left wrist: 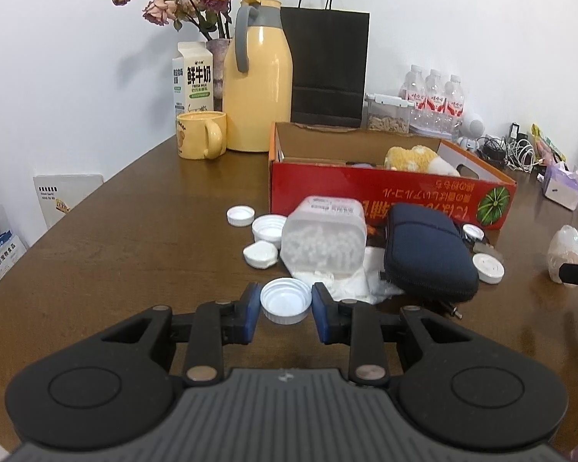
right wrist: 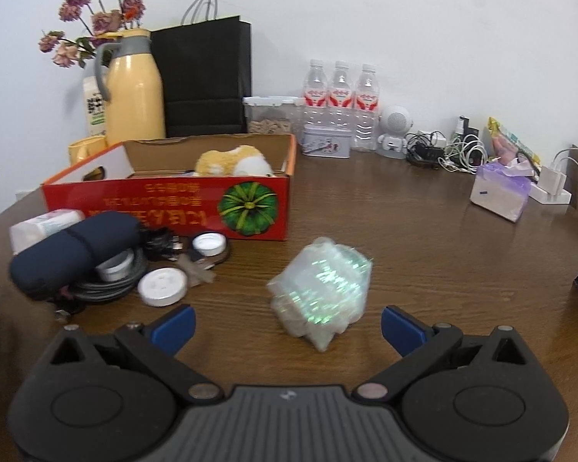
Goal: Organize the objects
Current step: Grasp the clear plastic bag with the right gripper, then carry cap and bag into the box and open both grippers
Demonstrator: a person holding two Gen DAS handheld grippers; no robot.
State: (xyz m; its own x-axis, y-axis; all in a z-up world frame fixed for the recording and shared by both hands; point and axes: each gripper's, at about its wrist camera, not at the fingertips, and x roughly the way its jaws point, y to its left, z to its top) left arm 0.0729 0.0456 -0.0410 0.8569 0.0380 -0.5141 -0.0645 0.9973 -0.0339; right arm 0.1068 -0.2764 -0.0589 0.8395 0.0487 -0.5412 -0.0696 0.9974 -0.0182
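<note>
We are holding our left gripper [left wrist: 286, 310] low over the brown tabletop [left wrist: 135, 254], close to its near edge. Its blue pads [left wrist: 252, 308] are sitting on both sides of a white bottle cap [left wrist: 286, 300], which is lying open side up. The pads are right at the cap's rim, but we cannot tell if they are squeezing it.

Just behind the cap, a clear tub [left wrist: 325, 238] full of little white bits is lying on a white bag [left wrist: 360, 281]. More white caps [left wrist: 267, 228] are lying left of the tub. A dark blue pouch [left wrist: 427, 250] is resting right beside the tub, toward the right. Behind them all, a red box [left wrist: 385, 192] is standing open near the middle of the tabletop, with a yellow plush toy [left wrist: 414, 158] lying inside it.

We are holding our right gripper [right wrist: 288, 327] wide open, and it is gripping nothing. A shiny clear plastic bundle [right wrist: 321, 288] is lying on the tabletop between its two blue fingers [right wrist: 175, 327], not touching either one. A flat white lid [right wrist: 162, 287] is lying to the left of it, next to a coil of dark cable [right wrist: 108, 288].

Along the far edge, a yellow jug [left wrist: 256, 77], a yellow mug [left wrist: 201, 134], a milk carton [left wrist: 193, 77] and a black paper bag [left wrist: 325, 65] are standing by the wall. Three water bottles [right wrist: 341, 100] are standing to the right of them.
</note>
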